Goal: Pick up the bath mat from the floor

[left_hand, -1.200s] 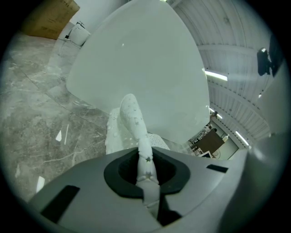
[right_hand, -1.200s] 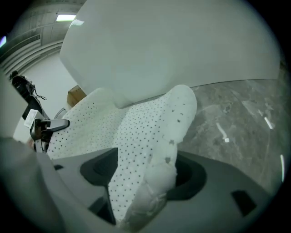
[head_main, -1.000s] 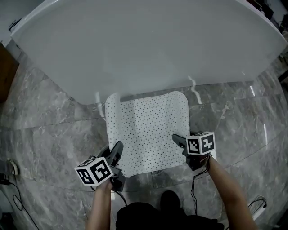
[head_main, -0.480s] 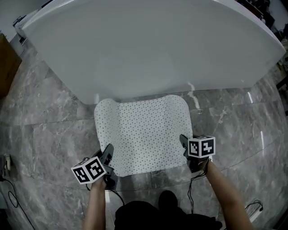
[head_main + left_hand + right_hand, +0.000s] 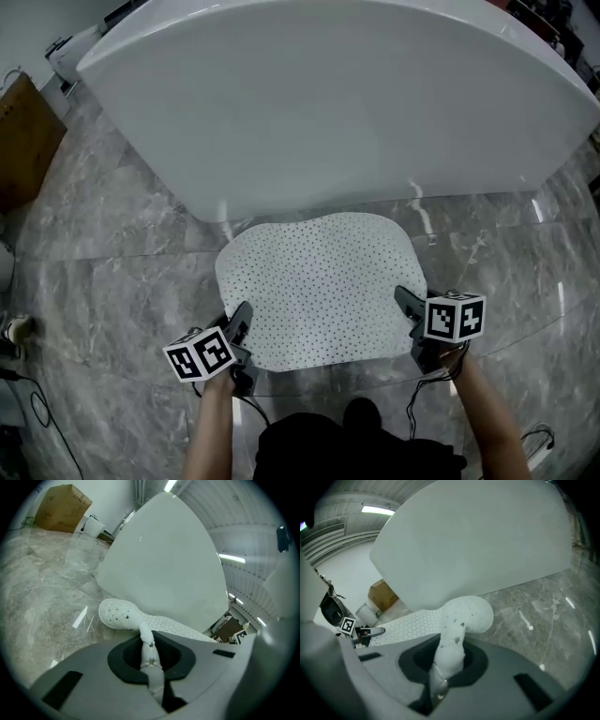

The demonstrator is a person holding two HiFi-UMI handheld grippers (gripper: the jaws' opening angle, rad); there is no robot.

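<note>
The bath mat (image 5: 323, 286), white with small dark dots, is spread out on the grey marble floor (image 5: 103, 272) between the two grippers. Its far edge reaches the foot of the big white bathtub (image 5: 328, 94).

The left gripper (image 5: 244, 317) has its jaws clamped together on the mat's near left corner. In the left gripper view a pinched fold of the mat runs down between the jaws, and the corner curls up beyond them. The right gripper (image 5: 405, 302) is likewise clamped on the near right corner, with a rounded flap of mat standing above its closed jaws.

Whether the middle of the mat touches the floor I cannot tell.

A cardboard box (image 5: 21, 141) stands at the floor's far left, well apart from the mat.
</note>
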